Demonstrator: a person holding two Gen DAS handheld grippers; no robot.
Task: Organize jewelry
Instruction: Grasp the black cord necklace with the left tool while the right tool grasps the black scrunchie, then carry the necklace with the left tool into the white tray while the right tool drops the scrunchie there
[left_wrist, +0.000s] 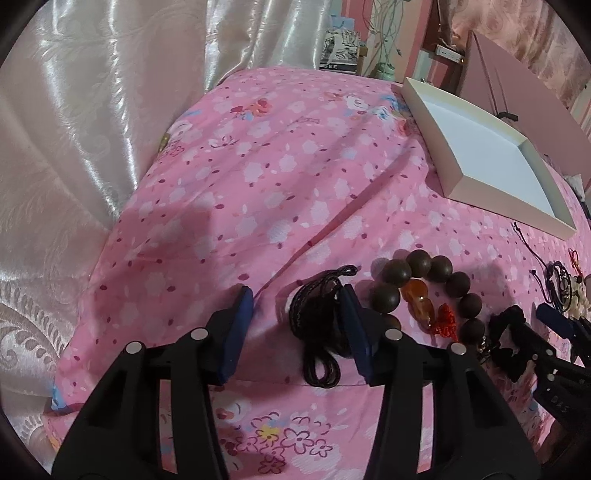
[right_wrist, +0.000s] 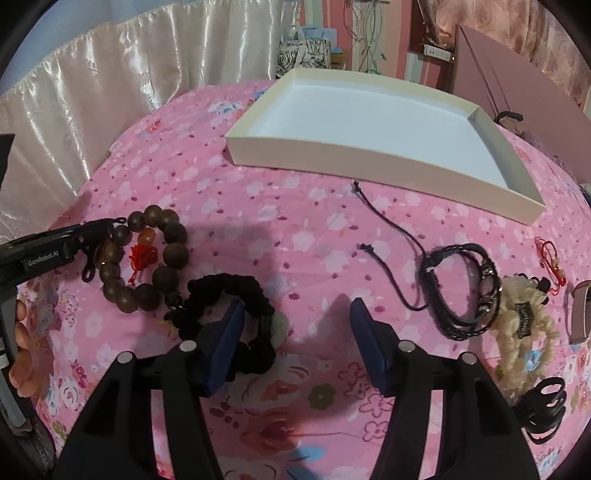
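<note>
Left gripper (left_wrist: 297, 314) jaws apart, black cord necklace (left_wrist: 317, 321) lying between them against the right pad, unpinched. Right gripper (right_wrist: 295, 334) jaws apart, black scrunchie (right_wrist: 221, 317) around its left pad. White tray (right_wrist: 373, 122) well ahead. Bead bracelet (left_wrist: 432, 291) just right of left gripper.

"GenRobot.AI" on left gripper (right_wrist: 46, 254); "DAS" on right gripper (left_wrist: 557, 397).

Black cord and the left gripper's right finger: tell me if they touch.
Touching. The left wrist view shows the black cord bunched against the inner face of the left gripper's right finger, no gap visible.
</note>
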